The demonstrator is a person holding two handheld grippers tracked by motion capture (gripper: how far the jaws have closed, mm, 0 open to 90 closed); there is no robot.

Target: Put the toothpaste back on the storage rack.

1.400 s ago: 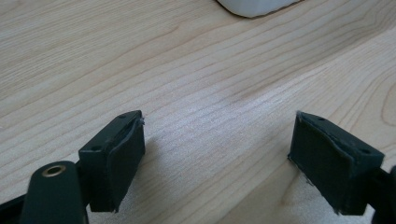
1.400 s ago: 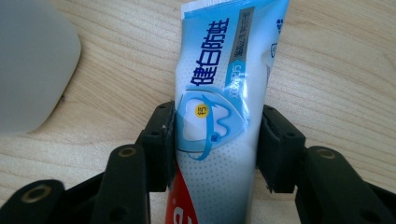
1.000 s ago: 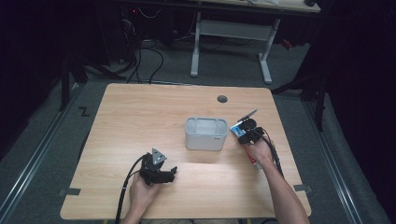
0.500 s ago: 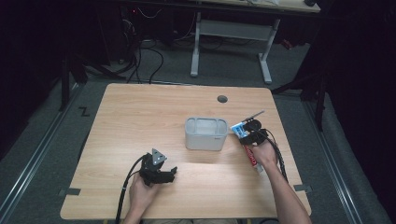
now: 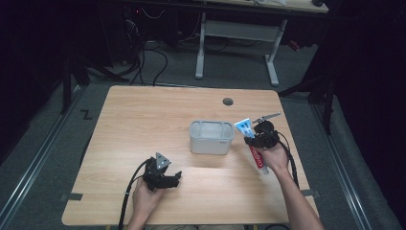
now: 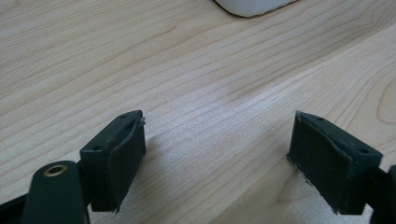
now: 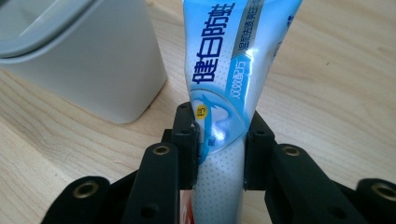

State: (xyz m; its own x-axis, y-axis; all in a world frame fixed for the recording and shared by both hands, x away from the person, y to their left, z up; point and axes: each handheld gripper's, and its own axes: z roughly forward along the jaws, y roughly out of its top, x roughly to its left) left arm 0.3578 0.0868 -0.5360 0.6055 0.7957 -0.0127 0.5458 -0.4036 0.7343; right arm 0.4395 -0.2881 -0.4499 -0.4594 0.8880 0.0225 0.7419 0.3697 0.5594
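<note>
High view: pale grey rectangular plastic bin [image 5: 211, 137] stood mid wooden counter [image 5: 143, 120], just left of the right claw [image 5: 252, 140], which was raised off the counter. Left claw [image 5: 173, 179] rested low near the front edge.
Left gripper view: jaws wide apart, nothing between.
Right gripper view: jaws clamped on the blue-and-white toothpaste tube [image 7: 229, 79], bin [image 7: 79, 56] close beside.

You face a light wooden table [image 5: 143, 124] with a round cable hole [image 5: 228, 101], lit brightly in a dark room. Grey carpet [image 5: 177, 67] surrounds it; a white-legged desk [image 5: 237, 29] stands beyond, cables [image 5: 143, 57] trailing across the floor.
</note>
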